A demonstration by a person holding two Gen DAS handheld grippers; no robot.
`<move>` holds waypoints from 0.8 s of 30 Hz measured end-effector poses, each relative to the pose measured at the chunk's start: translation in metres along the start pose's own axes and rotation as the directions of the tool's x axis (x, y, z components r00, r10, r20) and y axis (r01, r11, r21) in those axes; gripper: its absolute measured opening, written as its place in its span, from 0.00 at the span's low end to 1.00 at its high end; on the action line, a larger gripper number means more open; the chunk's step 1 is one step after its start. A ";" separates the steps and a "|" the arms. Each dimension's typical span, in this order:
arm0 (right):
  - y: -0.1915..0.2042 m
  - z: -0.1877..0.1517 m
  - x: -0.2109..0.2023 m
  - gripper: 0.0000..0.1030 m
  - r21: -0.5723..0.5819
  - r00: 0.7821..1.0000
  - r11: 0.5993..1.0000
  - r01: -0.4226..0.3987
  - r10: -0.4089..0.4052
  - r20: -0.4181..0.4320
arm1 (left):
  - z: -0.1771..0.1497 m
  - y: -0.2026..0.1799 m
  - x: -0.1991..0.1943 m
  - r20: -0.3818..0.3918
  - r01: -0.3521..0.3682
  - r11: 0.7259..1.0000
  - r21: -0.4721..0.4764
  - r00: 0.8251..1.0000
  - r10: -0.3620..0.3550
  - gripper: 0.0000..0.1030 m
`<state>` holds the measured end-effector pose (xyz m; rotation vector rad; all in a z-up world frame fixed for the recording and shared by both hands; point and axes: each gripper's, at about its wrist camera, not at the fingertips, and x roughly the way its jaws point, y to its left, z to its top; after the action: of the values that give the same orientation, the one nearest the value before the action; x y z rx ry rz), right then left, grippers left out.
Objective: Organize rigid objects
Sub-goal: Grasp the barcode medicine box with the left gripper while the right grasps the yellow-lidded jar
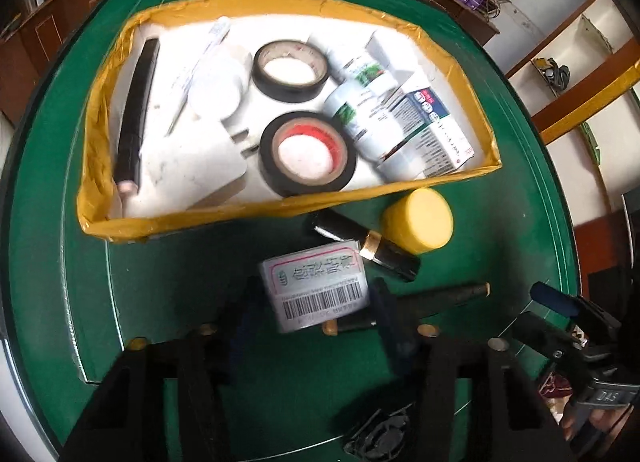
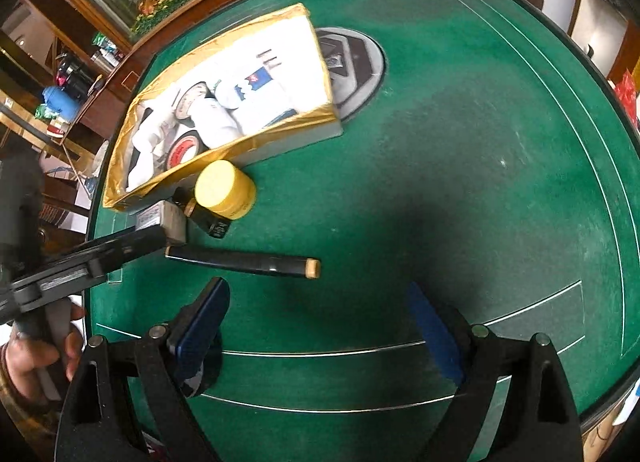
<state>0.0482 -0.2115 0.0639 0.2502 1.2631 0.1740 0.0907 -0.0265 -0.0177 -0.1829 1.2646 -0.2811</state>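
My left gripper (image 1: 316,302) is shut on a small white box with a barcode label (image 1: 316,286), held just above the green table, in front of the yellow-taped box (image 1: 280,208). That box holds two black tape rolls (image 1: 306,152), white bottles (image 1: 360,118), cartons and a black stick. A yellow-capped jar (image 1: 418,220), a black and gold tube (image 1: 372,248) and a black pen (image 1: 420,298) lie on the table by the box. My right gripper (image 2: 320,326) is open and empty, over the table near the pen (image 2: 244,262).
A round grey panel (image 2: 360,62) is set in the table behind the yellow-taped box (image 2: 224,102). The green table's edge (image 2: 616,110) curves around the right. A wooden cabinet and shelves stand beyond the table.
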 end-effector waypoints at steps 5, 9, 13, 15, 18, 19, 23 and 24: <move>0.018 0.005 0.000 0.87 -0.061 1.000 0.998 -0.017 0.017 -0.001 | -0.016 0.016 -0.009 0.002 0.018 1.000 0.011 1.000 -0.018 0.53; 0.037 0.013 0.007 0.69 -0.123 0.999 0.991 -0.043 0.040 -0.027 | -0.039 0.037 -0.020 -0.006 0.020 1.000 -0.005 1.000 -0.020 0.53; 0.054 0.021 0.018 0.53 -0.164 0.997 0.984 -0.067 0.060 -0.051 | -0.053 0.053 -0.028 0.005 0.036 0.999 -0.029 0.999 -0.036 0.53; 0.062 0.027 0.026 0.53 -0.174 0.996 0.982 -0.069 0.059 -0.063 | -0.055 0.056 -0.029 0.011 0.046 0.998 -0.047 0.999 -0.045 0.53; 0.068 0.040 0.037 0.53 -0.148 0.996 0.986 -0.073 0.063 -0.071 | -0.055 0.054 -0.028 0.020 0.039 0.997 -0.063 0.999 -0.038 0.53; 0.070 0.044 0.040 0.53 -0.141 0.995 0.987 -0.072 0.062 -0.072 | -0.055 0.052 -0.027 0.022 0.032 0.998 -0.060 0.999 -0.031 0.53; 0.075 0.057 0.056 0.53 -0.123 0.996 0.991 -0.049 0.038 -0.086 | -0.053 0.047 -0.026 0.027 0.015 0.999 -0.045 1.000 -0.013 0.53; 0.075 0.059 0.059 0.50 -0.121 0.996 0.992 -0.043 0.033 -0.087 | -0.053 0.048 -0.026 0.027 0.014 0.999 -0.044 1.000 -0.013 0.53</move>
<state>0.1226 -0.1294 0.0474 0.1620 1.3267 0.2969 0.0384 0.0284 -0.0231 -0.2323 1.2440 -0.2615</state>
